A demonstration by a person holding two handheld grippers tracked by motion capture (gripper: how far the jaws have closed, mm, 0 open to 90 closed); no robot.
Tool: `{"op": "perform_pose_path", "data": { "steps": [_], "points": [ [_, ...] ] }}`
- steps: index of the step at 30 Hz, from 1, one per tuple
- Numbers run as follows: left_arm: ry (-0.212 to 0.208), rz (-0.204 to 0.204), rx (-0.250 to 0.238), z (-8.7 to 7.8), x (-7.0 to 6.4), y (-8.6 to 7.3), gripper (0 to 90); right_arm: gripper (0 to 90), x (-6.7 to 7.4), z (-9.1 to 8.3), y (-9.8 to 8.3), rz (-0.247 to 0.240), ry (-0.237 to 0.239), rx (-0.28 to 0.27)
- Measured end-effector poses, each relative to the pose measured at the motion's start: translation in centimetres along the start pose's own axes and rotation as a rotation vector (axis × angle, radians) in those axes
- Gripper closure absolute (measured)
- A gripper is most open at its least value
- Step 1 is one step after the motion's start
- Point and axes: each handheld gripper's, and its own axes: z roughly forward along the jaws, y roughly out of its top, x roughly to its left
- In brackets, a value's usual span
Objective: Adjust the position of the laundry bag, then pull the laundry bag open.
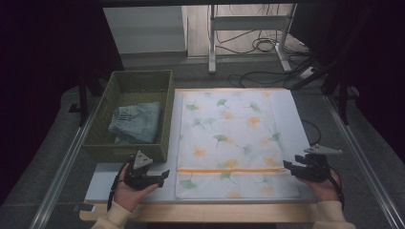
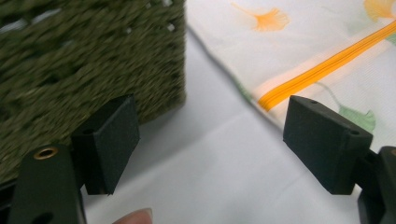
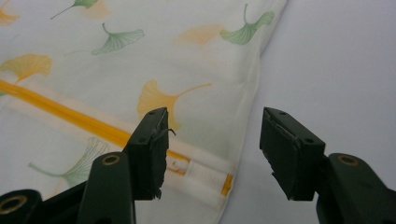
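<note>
Pillowcase (image 1: pixel 228 143), white with green and orange ginkgo leaves and an orange zipper (image 1: pixel 231 170) across its near end, lies flat on a pale sheet (image 1: pixel 301 125) covering the wooden table (image 1: pixel 205 212). Left of it stands a green woven basket (image 1: pixel 165 114) holding folded blue denim (image 1: pixel 136 124). Left gripper (image 1: pixel 163 177) rests near the basket's near right corner, jaws wide apart over bare sheet. Right gripper (image 1: pixel 288 166) sits at the pillowcase's near right edge, jaws apart with nothing between them, above the zipper's end (image 3: pixel 205 175). Grey floor (image 1: pixel 334 143) surrounds the table; beyond it stand a metal frame (image 1: pixel 248 24) and loose cables (image 1: pixel 262 45), with dark curtains on both sides.
</note>
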Motion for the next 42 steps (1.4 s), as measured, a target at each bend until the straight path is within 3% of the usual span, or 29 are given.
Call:
{"op": "perform_pose_path", "data": {
  "steps": [5, 12, 22, 26, 28, 36, 39, 42],
  "points": [
    [-0.022, 0.022, 0.012, 0.8, -0.6, 0.6, 18.2, 41.0, 0.6, -0.5, -0.8, -0.006, 0.009, 0.02],
    [-0.058, 0.017, 0.006, 1.3, -1.4, 1.3, 17.7, 39.8, 1.1, -0.6, -1.6, -0.016, 0.019, 0.034],
    [-0.07, 0.013, -0.01, 1.8, -2.6, 2.1, 17.8, 39.7, 0.3, -0.6, -1.6, -0.007, 0.011, 0.032],
    [-0.096, 0.015, -0.011, 1.9, -3.4, 2.4, 21.2, 39.7, -0.3, -0.3, -1.3, 0.0, 0.003, 0.021],
    [-0.106, 0.031, -0.018, 1.9, -4.0, 2.7, 21.3, 39.7, -0.2, -0.1, -1.3, -0.006, 0.0, 0.022],
    [-0.209, 0.024, 0.008, 3.1, -6.6, 4.3, 23.4, 39.1, -0.3, 0.1, -1.2, -0.01, 0.016, 0.017],
    [-0.239, 0.028, 0.015, 3.8, -8.4, 5.3, 23.3, 38.6, -0.4, -0.2, -1.2, 0.008, 0.031, -0.006],
    [-0.238, 0.044, 0.019, 4.1, -9.4, 5.8, 22.5, 38.4, -0.3, 0.0, -1.3, 0.002, 0.03, 0.0]
  ]
}}
